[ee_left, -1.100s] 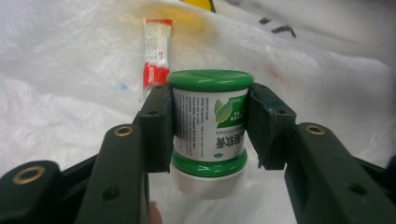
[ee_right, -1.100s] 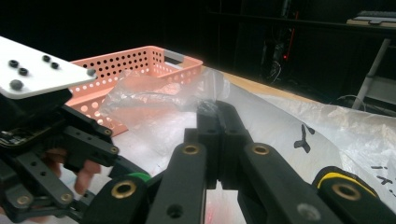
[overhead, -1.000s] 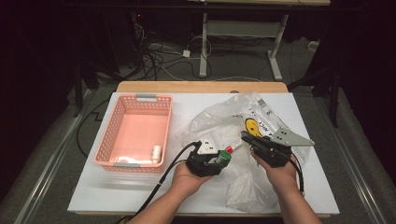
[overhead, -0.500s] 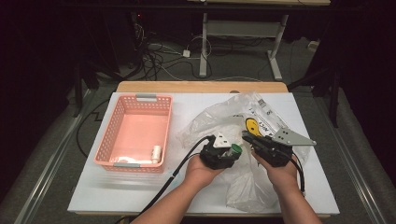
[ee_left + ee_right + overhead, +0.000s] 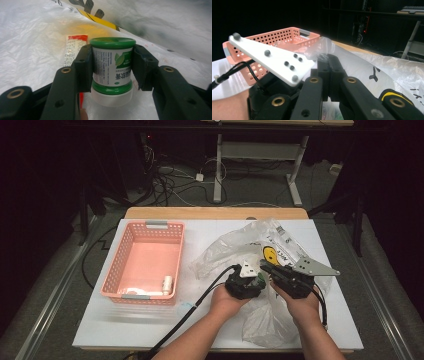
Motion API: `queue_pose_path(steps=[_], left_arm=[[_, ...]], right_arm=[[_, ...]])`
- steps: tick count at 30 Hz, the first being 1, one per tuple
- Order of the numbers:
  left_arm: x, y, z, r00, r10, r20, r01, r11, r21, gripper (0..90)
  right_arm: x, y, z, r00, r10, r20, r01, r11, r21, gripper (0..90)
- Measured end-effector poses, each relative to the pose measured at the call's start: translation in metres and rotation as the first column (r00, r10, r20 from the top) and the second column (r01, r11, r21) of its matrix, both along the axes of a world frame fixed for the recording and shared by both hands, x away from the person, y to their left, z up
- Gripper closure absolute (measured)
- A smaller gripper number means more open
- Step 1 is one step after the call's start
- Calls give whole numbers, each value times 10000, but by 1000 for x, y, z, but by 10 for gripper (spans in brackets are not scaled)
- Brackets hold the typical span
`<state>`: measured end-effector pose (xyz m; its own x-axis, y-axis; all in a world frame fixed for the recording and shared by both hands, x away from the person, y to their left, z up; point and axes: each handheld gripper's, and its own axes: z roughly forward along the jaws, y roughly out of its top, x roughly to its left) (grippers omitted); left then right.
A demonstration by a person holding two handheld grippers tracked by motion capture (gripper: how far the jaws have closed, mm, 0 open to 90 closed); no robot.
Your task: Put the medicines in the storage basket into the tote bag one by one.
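The left gripper had its two black jaws pressed against the sides of a small green jar, which stood between them with its white cap at the bottom and its green base on top (so it was held upside down in the left gripper view). Its white label carried green leaf art and fine print. Behind the jar lay a crumpled clear plastic bag, and through the film a red-and-white packet showed just to the jar's left. In the high view the left gripper sat over the bag near the middle of the white table, close beside the right gripper. The right gripper's jaws were pressed together, pinching a fold of the bag's film at their tips. A pink perforated basket stood well apart at the left of the table, with a small white cylinder lying at its near end.
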<state>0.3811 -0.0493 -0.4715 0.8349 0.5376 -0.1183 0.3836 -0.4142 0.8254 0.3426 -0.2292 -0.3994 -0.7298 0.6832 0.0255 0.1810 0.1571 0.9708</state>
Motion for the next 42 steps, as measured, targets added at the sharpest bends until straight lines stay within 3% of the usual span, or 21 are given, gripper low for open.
queue_pose_path(steps=[7,17,27,33,40,42], left_arm=[[2,-4,-2,10000,2,2,-2,10000,19,537],[-7,5,-5,9998,-119,-132,120,9999,27,534],[-14,8,-6,9992,-320,-256,330,9987,387,531],[-15,9,-6,9983,-427,-407,443,9982,408,496],[-21,22,-2,9980,-265,-565,256,9995,-164,385],[-23,27,-2,9972,-302,-681,294,9995,-124,349]], right_arm=[[0,-1,0,10000,52,29,-52,10000,-7,900],[0,1,-1,10000,84,-8,-84,10000,-39,900],[0,2,-1,9999,114,-54,-114,9999,-30,900],[0,0,-1,9999,100,-9,-100,9999,-57,900],[0,1,-1,10000,98,-10,-98,9999,-55,900],[0,1,-1,9999,105,18,-105,9999,-71,900]])
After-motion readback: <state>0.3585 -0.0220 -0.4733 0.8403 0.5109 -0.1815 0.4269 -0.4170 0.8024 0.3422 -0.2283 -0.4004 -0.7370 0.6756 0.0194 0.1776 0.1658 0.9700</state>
